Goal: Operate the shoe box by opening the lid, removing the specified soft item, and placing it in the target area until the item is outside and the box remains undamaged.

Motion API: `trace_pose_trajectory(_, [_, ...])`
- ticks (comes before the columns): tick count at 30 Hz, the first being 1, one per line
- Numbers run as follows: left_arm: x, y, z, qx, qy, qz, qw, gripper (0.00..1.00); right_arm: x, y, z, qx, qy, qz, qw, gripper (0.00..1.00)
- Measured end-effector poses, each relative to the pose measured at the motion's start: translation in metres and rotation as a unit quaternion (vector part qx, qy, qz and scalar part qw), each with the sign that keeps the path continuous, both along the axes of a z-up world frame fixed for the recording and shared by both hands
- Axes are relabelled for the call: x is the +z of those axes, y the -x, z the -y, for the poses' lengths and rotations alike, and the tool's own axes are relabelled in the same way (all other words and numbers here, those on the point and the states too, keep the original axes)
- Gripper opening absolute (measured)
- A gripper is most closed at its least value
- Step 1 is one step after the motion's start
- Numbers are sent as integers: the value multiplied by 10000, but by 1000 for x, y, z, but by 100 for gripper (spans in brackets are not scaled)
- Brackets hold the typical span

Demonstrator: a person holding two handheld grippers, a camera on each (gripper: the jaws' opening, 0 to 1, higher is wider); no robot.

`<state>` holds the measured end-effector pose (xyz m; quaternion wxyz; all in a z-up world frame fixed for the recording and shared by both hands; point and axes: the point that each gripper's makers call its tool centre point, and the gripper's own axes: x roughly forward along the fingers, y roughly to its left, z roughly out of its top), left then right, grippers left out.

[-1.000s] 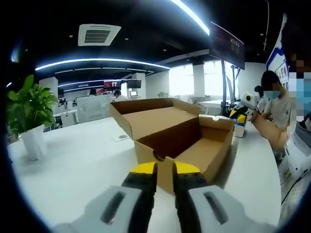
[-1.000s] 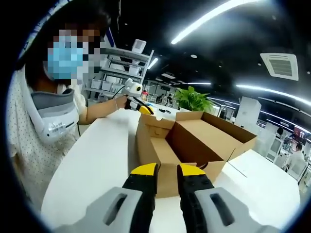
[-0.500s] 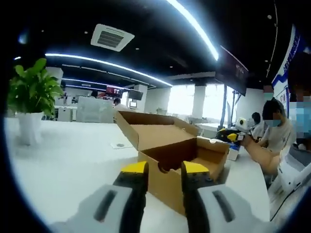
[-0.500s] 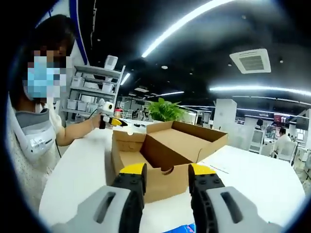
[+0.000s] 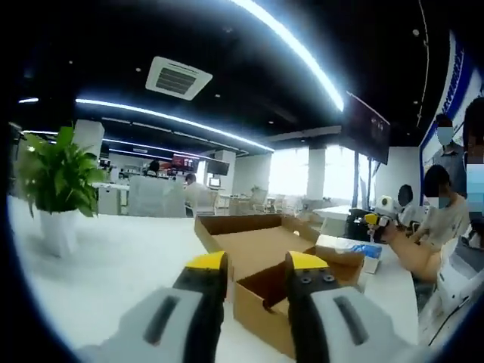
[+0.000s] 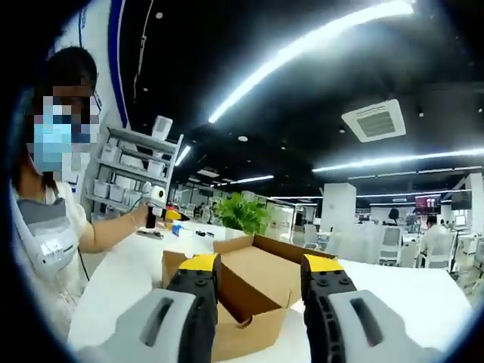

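The cardboard shoe box (image 5: pixel 281 291) (image 6: pixel 240 291) rests on a white counter (image 5: pixel 121 272) (image 6: pixel 423 291), lid folded back, interior brown; contents not discernible. A potted plant (image 5: pixel 57 185) (image 6: pixel 242 214) stands well apart on the counter. Room: open office with ceiling light strips, an air vent (image 5: pixel 178 78) (image 6: pixel 374 121) and shelving (image 6: pixel 125 178). The left tongs (image 5: pixel 257 263) stand apart, holding nothing. The right tongs (image 6: pixel 259 266) stand wide apart, holding nothing.

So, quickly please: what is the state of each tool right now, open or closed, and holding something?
Left tool: open, holding nothing, cardboard box beyond it.
Right tool: open, holding nothing.
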<state>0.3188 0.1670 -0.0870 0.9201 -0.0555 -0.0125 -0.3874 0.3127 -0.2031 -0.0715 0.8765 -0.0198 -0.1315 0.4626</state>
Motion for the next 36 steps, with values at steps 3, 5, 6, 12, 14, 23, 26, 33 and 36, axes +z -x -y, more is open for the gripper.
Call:
trace_pose_trajectory(3, [11, -12, 5, 26, 63, 72, 10000, 31, 12, -15, -7, -87, 146, 13, 9999, 44])
trace_pose_trajectory(5, [16, -22, 8, -1, 128, 60, 9999, 31, 13, -25, -8, -227, 248, 16, 9994, 44])
trace_pose_trajectory(6, [19, -31, 9, -9, 179, 38, 9998, 31, 14, -34, -11, -301, 333, -36, 9990, 44])
trace_pose_trajectory(12, [26, -69, 22, -6, 406, 36, 9992, 32, 33, -78, -13, -588, 15, -218, 9980, 43])
trace_pose_trajectory(14, [26, -74, 30, -45, 516, 68, 9986, 34, 36, -90, -15, -598, -138, -252, 9978, 43])
trace_pose_trajectory(23, [2, -105, 31, 0, 971, -261, 9949, 34, -8, -158, -17, -793, -321, -1045, 9908, 43])
trace_pose_trajectory(26, [-6, -114, 22, 85, 1013, -401, 9940, 34, -35, -161, -20, -548, -524, -1577, 9846, 43])
trace_pose_trajectory(33, [-32, -123, 20, -345, 1730, -1180, 9772, 42, -70, -165, -24, -281, -1164, -2757, 9538, 43])
trace_pose_trajectory(36, [-43, -123, 24, -508, 1899, -1456, 9696, 43, -80, -166, -26, -278, -1140, -2940, 9486, 43])
